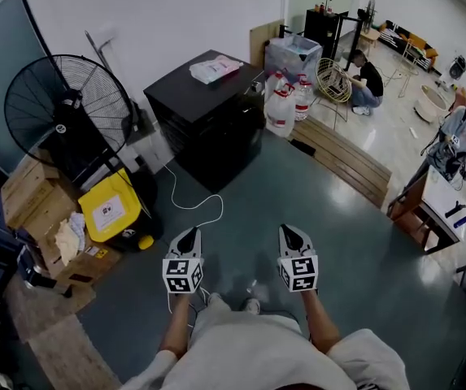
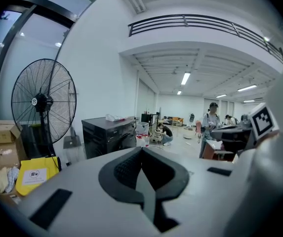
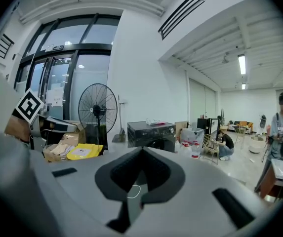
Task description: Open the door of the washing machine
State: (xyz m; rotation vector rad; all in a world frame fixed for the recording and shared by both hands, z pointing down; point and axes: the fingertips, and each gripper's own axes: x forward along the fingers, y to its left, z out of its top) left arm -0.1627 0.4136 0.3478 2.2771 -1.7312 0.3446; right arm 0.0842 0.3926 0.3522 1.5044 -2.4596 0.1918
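The black washing machine stands against the white wall, a few steps ahead of me, with a white packet on its top. Its door looks closed. The machine also appears small in the left gripper view and in the right gripper view. My left gripper and right gripper are held side by side over the grey floor, pointing toward the machine and well short of it. Both are shut with nothing between their jaws.
Left of the machine are a large black fan, a yellow bin and cardboard boxes. A white cable lies on the floor. Water jugs and a wooden pallet sit to the right. A person crouches beyond.
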